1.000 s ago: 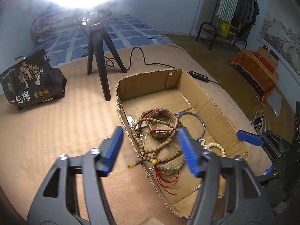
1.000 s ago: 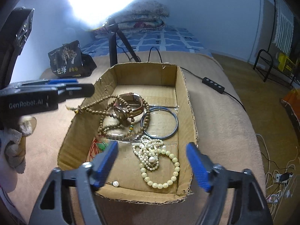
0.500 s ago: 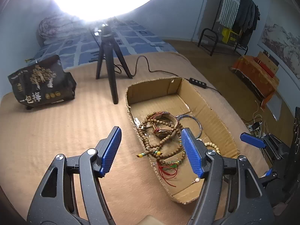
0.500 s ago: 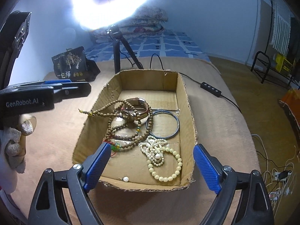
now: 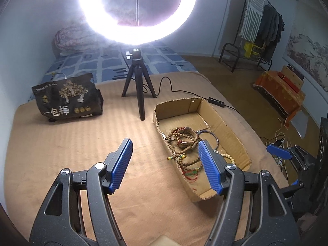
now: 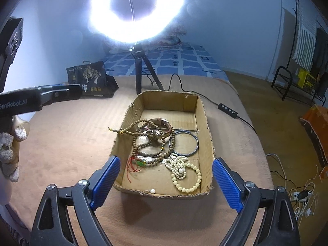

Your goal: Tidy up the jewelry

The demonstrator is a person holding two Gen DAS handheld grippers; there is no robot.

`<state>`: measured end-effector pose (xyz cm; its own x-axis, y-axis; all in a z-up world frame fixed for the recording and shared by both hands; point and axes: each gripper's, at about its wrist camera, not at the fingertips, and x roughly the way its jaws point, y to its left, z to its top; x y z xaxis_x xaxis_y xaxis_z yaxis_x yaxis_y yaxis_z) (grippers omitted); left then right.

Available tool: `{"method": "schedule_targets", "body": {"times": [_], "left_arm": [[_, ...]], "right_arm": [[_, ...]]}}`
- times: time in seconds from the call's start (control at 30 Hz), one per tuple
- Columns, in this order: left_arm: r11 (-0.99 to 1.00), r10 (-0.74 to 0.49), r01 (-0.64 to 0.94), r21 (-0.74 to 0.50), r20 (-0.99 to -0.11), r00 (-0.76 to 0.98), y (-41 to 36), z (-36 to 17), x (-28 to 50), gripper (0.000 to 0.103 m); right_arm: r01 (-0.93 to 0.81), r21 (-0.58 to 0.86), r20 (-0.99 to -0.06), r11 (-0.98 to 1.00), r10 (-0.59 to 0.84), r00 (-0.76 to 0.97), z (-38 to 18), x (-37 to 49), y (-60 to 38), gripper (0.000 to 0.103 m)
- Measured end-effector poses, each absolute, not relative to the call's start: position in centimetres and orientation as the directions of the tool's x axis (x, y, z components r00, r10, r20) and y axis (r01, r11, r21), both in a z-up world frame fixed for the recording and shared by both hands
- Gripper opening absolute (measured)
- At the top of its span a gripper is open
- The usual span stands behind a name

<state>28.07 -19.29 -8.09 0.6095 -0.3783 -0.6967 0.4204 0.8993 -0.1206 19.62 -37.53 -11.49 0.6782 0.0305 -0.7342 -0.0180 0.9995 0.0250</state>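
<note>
Both claws are seen spread with nothing between the pads: the right claw (image 6: 166, 182), whose jaws have just been opening, is held over the near end of a shallow cardboard box (image 6: 202, 110), and the left claw (image 5: 166, 164) over the tan bed cover (image 5: 61, 143) to the box's left. In the box a tangle of brown wooden bead strands (image 6: 143, 141) is piled around a watch (image 6: 160, 124), one tasselled end draped over the left wall. A dark bangle (image 6: 183, 142) lies to the right, cream bead strands (image 6: 184, 172) nearer, and a single pearl (image 6: 152, 190) at the near wall. A ring light (image 6: 136, 10) on a tripod stands beyond.
</note>
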Motion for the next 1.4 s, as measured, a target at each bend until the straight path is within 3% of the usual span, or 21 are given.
{"method": "schedule_targets", "body": {"times": [0.47, 0.53, 0.63, 1.1, 1.23, 1.4], "left_arm": [[0.9, -0.39, 0.428, -0.084, -0.595, 0.703, -13.9, -1.7, 20.6, 0.069], [0.9, -0.392, 0.428, -0.081, -0.581, 0.713, -13.3, -1.0, 19.6, 0.076], [0.906, -0.381, 0.42, -0.061, -0.552, 0.742, -12.0, 0.1, 17.4, 0.079], [0.912, -0.364, 0.41, -0.028, -0.52, 0.773, -9.4, 0.9, 11.3, 0.086], [0.915, -0.345, 0.403, -0.006, -0.525, 0.778, -9.6, 0.6, 10.5, 0.097], [0.915, -0.313, 0.398, 0.06, -0.516, 0.797, -10.2, 0.1, 9.5, 0.099]], "right_arm": [[-0.029, 0.002, -0.687, 1.0, 0.022, 0.727, -5.9, 15.2, -34.2, 0.094], [-0.032, -0.009, -0.669, 0.999, 0.018, 0.743, -4.5, 14.1, -33.3, 0.097], [-0.029, -0.027, -0.648, 0.999, 0.005, 0.762, -3.0, 12.9, -32.3, 0.103], [0.021, -0.032, -0.584, 0.999, -0.036, 0.811, 0.3, 8.0, -29.9, 0.103], [0.042, -0.015, -0.569, 0.999, -0.043, 0.821, -0.2, 7.4, -30.2, 0.103], [0.065, -0.014, -0.563, 0.998, -0.062, 0.824, -0.8, 7.5, -30.9, 0.103]]}}
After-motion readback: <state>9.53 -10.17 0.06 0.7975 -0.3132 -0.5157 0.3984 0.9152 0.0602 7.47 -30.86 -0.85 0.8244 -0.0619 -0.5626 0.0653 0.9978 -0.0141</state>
